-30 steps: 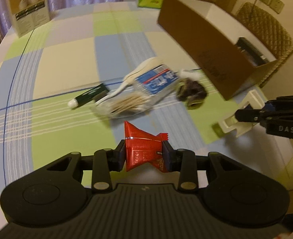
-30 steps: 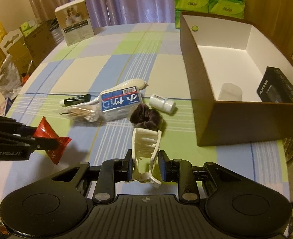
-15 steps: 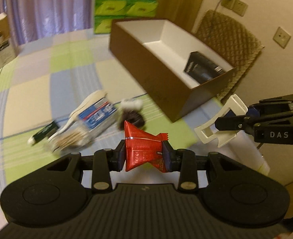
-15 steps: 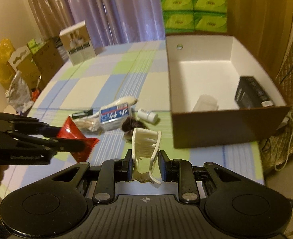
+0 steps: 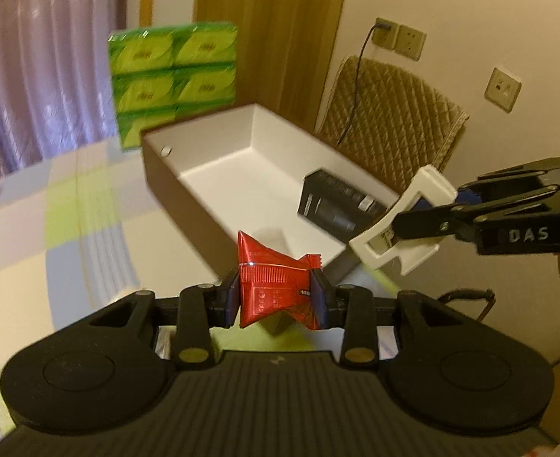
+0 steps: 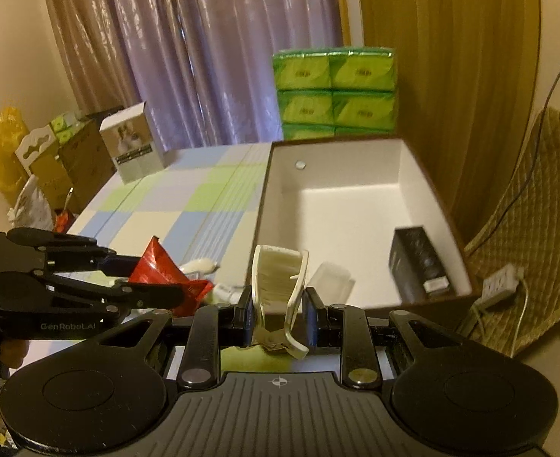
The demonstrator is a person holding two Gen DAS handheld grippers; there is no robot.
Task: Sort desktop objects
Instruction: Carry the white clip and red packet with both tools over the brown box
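Observation:
My left gripper [image 5: 276, 299] is shut on a red snack packet [image 5: 272, 282], held in the air just before the near wall of the brown cardboard box [image 5: 173, 186]. My right gripper [image 6: 278, 316] is shut on a white hair claw clip [image 6: 276, 278], also raised at the box's near edge. From the left wrist view the clip [image 5: 398, 221] hangs at the box's right corner. The box has a white inside [image 6: 337, 205] and holds a black carton [image 6: 418, 262] and a small clear container [image 6: 331, 278]. The left gripper [image 6: 154, 278] with the packet [image 6: 165, 270] is to the right gripper's left.
Stacked green tissue packs [image 6: 335, 91] stand behind the box. A white carton [image 6: 133, 148] stands at the far left of the checked tablecloth [image 6: 188, 205]. A white tube [image 6: 200, 266] peeks from behind the packet. A quilted chair [image 5: 390, 129] and a power strip [image 6: 502, 285] are to the right.
Both grippers have risen and moved toward the box, each still holding its object. The loose items on the cloth have dropped mostly out of view.

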